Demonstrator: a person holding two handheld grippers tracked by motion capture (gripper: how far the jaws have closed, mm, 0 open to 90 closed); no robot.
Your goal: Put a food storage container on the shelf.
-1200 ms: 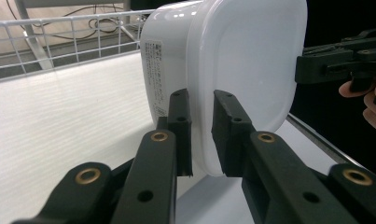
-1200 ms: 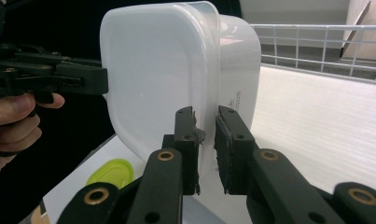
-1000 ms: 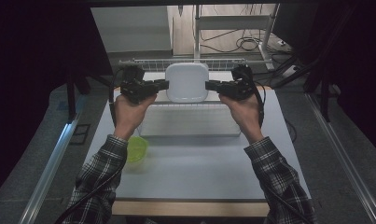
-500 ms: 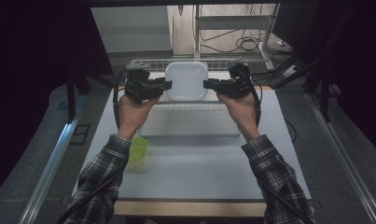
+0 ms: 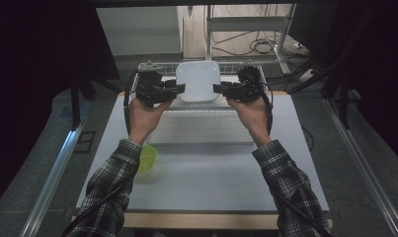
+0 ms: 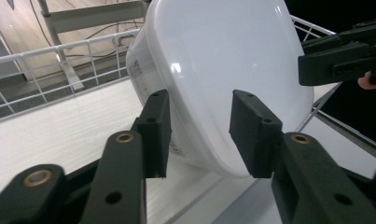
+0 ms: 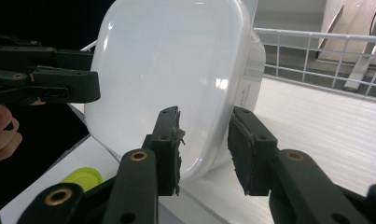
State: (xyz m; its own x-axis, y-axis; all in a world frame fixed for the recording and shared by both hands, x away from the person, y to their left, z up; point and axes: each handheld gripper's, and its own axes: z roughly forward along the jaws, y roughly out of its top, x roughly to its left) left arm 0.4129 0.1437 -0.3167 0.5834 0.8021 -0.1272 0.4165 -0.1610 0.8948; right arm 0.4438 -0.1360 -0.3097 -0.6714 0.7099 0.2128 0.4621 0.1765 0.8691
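Since earlier frame, container (image 5: pixel 198 80) set upright in wire rack (image 5: pixel 154 65), upper centre; I eased both grips. Left tool (image 5: pixel 179 89), right tool (image 5: pixel 218 89): jaws just opening, part-wide, straddling container edges, pads clear, for clean withdrawal.

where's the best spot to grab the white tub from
By its rim, one gripper per side: the left gripper from the left edge, the right gripper from the right. The white tub is wide with smooth rounded walls, probably too broad for one jaw span.
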